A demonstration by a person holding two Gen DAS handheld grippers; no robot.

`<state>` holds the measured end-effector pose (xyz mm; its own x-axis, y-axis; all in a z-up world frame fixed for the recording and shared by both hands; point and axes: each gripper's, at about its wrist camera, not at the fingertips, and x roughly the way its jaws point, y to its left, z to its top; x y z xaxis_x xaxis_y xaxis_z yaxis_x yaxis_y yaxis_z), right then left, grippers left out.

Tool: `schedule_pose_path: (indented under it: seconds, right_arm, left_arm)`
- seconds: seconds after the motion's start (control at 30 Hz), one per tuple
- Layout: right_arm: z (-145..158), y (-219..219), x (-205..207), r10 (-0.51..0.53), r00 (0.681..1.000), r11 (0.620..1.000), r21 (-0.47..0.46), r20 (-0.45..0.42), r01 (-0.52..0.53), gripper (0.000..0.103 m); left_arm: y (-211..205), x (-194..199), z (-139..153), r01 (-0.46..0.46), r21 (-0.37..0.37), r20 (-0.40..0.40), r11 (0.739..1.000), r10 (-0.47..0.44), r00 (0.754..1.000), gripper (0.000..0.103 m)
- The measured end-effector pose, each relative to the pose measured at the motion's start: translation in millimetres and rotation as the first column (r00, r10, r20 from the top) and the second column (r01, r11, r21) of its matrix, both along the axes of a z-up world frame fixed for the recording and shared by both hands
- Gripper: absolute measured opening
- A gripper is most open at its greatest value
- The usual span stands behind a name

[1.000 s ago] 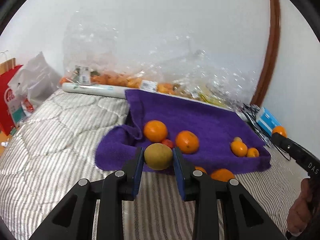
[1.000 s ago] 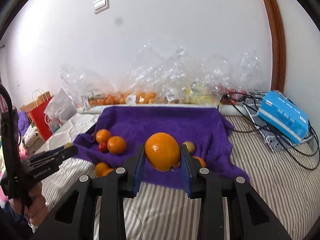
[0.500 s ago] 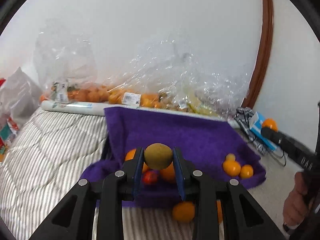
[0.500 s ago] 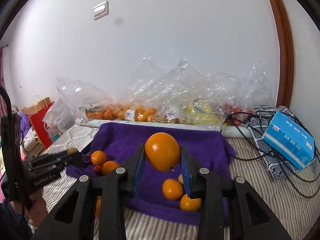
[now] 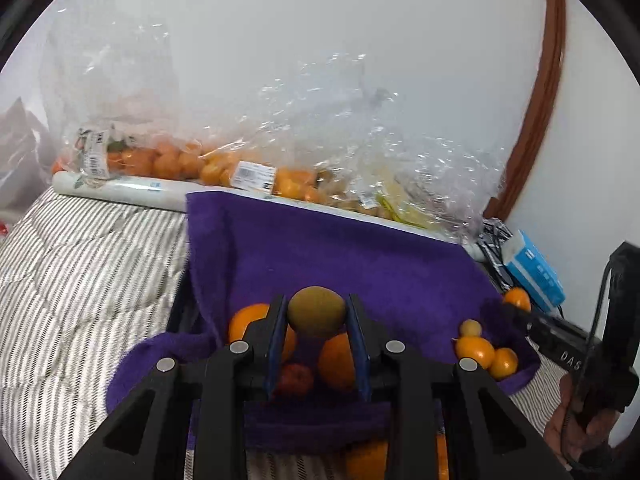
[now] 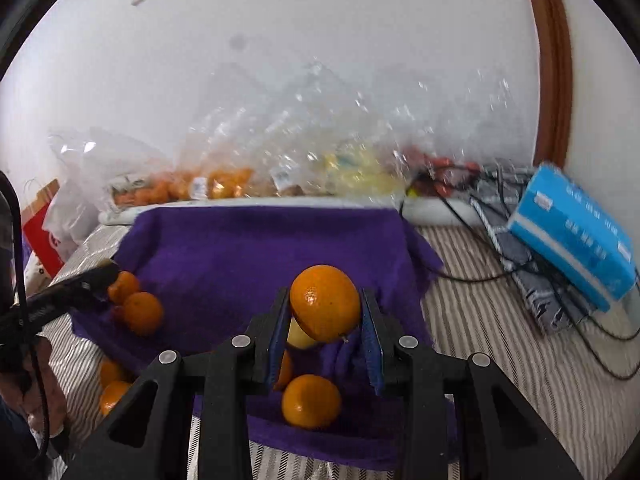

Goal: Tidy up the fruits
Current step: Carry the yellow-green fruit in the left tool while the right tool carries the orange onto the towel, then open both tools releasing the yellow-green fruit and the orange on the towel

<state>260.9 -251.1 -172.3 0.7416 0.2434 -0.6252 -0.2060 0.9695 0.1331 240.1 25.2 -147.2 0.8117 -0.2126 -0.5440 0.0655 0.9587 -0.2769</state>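
Purple towel (image 5: 360, 264) under 2 downward-tilted hand-held grippers, kiwi (image 5: 317, 311) and orange (image 6: 325, 302) clamped

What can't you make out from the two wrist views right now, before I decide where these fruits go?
- Fruit in the clear plastic bags: right wrist view, motion blur and glare; kinds unclear.
- Small red fruit: left wrist view, half hidden behind the left gripper holding the greenish-brown fruit.
- Yellowish fruit: right wrist view, mostly hidden by the held orange.
- Oranges off the purple towel: left wrist view, cut off by the bottom edge and gripper.
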Motion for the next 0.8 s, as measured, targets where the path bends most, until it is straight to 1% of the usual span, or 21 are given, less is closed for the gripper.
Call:
schedule_pose_path:
  seconds: [0.07, 0.13, 0.2, 0.27, 0.4, 0.5, 0.6, 0.67, 0.73, 0.77, 0.8]
  right_arm:
    - [-7, 5, 4, 0.005, 1.0, 0.999, -0.039, -0.028, -0.006, 0.034]
    - [-11, 12, 3, 0.009, 1.0, 0.997, -0.082, -0.029, -0.012, 0.034]
    - [-14, 17, 3, 0.03, 0.999, 0.995, -0.096, -0.04, -0.033, 0.034]
    - [-15, 18, 1, 0.028, 0.999, 0.993, -0.115, -0.046, -0.033, 0.034]
    - [-15, 17, 1, 0.02, 0.998, 0.991, -0.134, -0.055, -0.027, 0.034]
    - [-16, 15, 3, 0.014, 0.998, 0.991, -0.128, -0.064, -0.023, 0.034]
    - [-14, 14, 2, 0.015, 0.998, 0.992, -0.123, -0.062, -0.022, 0.044]
    - [-12, 15, 1, 0.019, 0.999, 0.993, -0.119, -0.05, -0.025, 0.047]
    - [-9, 15, -1, 0.018, 0.999, 0.993, -0.119, -0.032, -0.022, 0.055]
    - [-7, 15, -3, 0.018, 1.0, 0.993, -0.118, -0.019, -0.02, 0.056]
    - [-6, 15, -4, 0.018, 1.0, 0.993, -0.116, -0.009, -0.019, 0.058]
  left_arm:
    - [3, 3, -3, -0.005, -0.021, -0.018, 1.0, 0.004, 1.0, 0.028]
    - [4, 5, -4, -0.005, -0.024, -0.023, 1.0, 0.005, 1.0, 0.028]
    - [3, 7, -5, 0.004, -0.026, -0.033, 1.0, -0.005, 0.999, 0.028]
    - [1, 9, -7, 0.021, -0.028, -0.05, 0.999, -0.023, 0.998, 0.028]
    - [-4, 8, -7, 0.038, -0.008, -0.046, 0.999, -0.038, 0.998, 0.028]
    - [-6, 8, -7, 0.046, 0.0, -0.046, 0.999, -0.046, 0.998, 0.028]
    - [-7, 8, -7, 0.049, 0.002, -0.046, 0.999, -0.048, 0.998, 0.028]
    - [-7, 8, -8, 0.051, 0.002, -0.046, 0.999, -0.051, 0.998, 0.028]
    - [-8, 8, -7, 0.057, 0.006, -0.046, 0.998, -0.057, 0.997, 0.035]
    - [-10, 8, -7, 0.062, 0.011, -0.041, 0.998, -0.061, 0.997, 0.042]
    - [-11, 7, -6, 0.066, 0.018, -0.038, 0.998, -0.065, 0.997, 0.045]
